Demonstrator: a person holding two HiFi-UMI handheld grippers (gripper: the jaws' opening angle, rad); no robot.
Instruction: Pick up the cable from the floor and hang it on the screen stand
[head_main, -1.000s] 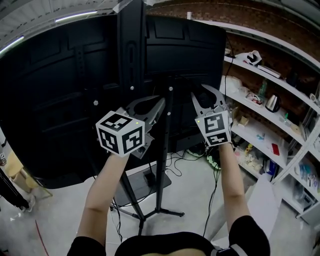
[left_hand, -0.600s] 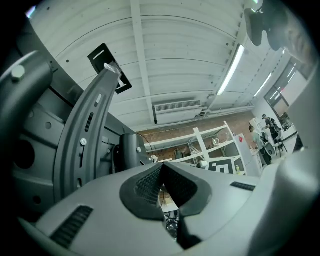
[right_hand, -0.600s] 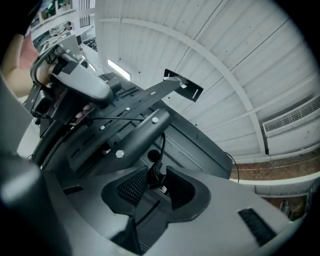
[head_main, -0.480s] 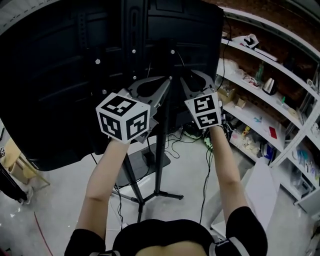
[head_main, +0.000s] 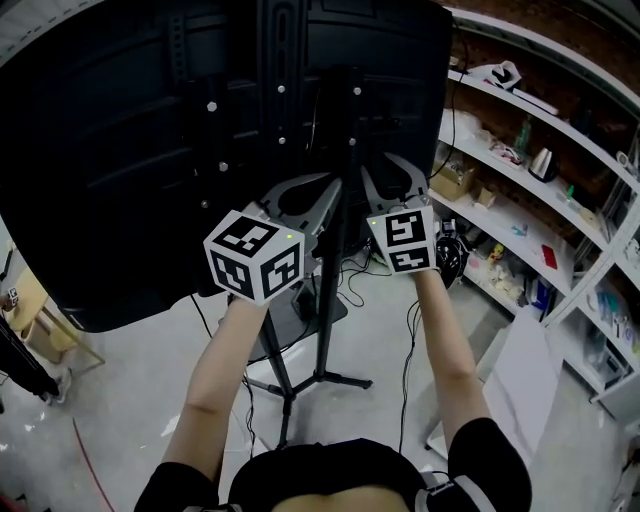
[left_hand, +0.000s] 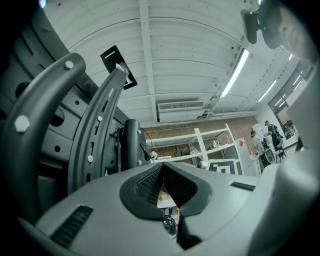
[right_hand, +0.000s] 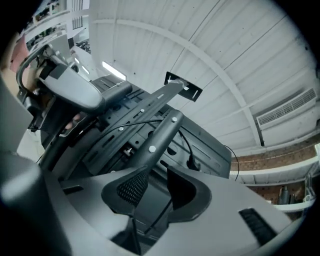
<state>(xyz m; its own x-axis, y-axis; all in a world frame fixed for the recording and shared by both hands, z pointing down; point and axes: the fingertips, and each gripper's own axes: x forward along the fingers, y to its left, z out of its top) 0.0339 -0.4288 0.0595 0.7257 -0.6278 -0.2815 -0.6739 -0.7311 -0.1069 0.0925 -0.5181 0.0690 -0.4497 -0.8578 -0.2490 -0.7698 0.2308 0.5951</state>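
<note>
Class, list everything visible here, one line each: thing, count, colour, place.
screen: one, black, centre, its back towards us
screen stand: one, black, under the screen, legs on floor
cables: several, black, floor behind the stand
shelving: one, white, right side
kettle: one, silver, on the shelving
panel: one, white, lower right
left tongs: one, grey, shut, raised beside the stand
right tongs: one, grey, open, raised beside the stand
forearms: two, bare, below the tongs
</note>
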